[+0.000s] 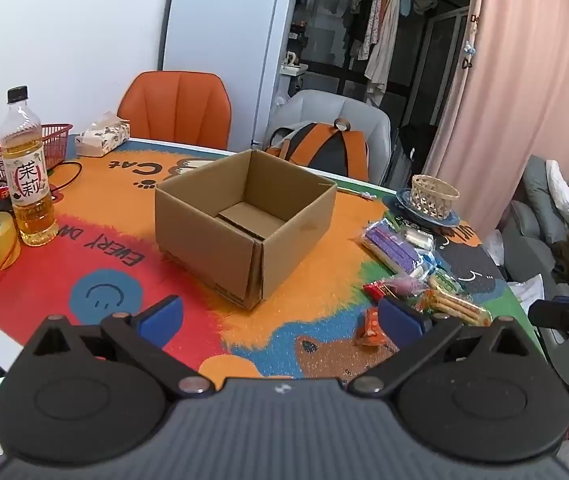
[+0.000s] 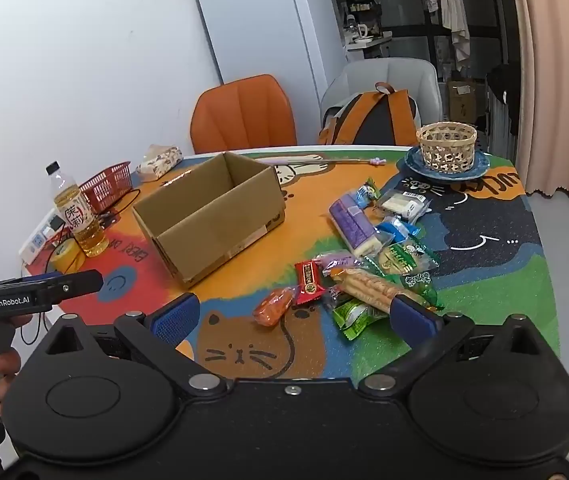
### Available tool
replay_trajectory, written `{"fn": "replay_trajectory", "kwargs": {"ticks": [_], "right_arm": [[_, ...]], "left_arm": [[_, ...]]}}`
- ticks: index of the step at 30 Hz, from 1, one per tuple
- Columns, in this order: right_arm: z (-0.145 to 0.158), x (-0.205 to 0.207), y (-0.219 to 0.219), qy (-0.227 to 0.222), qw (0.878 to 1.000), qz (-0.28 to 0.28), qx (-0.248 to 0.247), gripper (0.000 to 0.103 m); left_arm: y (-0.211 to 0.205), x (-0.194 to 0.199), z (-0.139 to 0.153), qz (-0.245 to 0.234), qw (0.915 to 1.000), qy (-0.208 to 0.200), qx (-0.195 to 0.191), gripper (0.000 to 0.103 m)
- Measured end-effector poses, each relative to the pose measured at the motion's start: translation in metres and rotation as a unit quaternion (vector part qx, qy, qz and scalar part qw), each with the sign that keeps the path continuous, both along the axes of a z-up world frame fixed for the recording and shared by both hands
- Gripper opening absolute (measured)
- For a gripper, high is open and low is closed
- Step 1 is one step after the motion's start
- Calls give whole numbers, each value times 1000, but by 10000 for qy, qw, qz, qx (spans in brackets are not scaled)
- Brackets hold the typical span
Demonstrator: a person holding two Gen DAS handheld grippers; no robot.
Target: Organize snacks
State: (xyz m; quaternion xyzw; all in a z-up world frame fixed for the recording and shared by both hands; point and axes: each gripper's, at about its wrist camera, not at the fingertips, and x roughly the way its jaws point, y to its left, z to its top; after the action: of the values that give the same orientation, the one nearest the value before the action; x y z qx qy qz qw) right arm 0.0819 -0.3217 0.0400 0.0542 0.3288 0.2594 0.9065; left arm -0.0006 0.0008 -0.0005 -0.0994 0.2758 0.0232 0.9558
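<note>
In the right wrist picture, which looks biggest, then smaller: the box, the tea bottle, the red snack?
1. Box
2. Tea bottle
3. Red snack

The snack lies nearer the camera, yet looks smallest.

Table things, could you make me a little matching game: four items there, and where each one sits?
Things:
1. cardboard box
2. tea bottle
3. woven basket
4. orange snack packet

Places:
A. on a blue plate
B. beside the yellow tape roll
C. middle of the table, open, nothing inside
D. on the cat drawing, nearest the camera

Pairs: 1-C, 2-B, 3-A, 4-D
</note>
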Motion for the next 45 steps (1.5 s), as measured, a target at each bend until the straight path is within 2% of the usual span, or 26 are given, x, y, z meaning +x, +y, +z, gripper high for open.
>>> {"fn": "replay_trajectory", "kwargs": {"ticks": [3, 5, 6, 13, 45], "right_arm": [[-1, 0, -3, -48, 10000, 11, 26, 103], [-3, -1, 6, 6, 9998, 35, -200, 103], [-3, -2, 6, 7, 9998, 31, -191, 103], [-4, -1, 5, 60, 9999, 20, -91, 103], [1, -1, -1, -21, 9998, -47, -196, 103]], "left_arm": [[3, -2, 0, -31, 10000, 16, -2, 103], [6, -4, 1, -51, 10000, -2, 12, 103], [0, -1, 1, 25, 9999, 110, 34, 103], [-7, 2, -3, -55, 9998, 156, 111, 103], [-11, 0, -1, -85, 9999, 112, 81, 103]]}}
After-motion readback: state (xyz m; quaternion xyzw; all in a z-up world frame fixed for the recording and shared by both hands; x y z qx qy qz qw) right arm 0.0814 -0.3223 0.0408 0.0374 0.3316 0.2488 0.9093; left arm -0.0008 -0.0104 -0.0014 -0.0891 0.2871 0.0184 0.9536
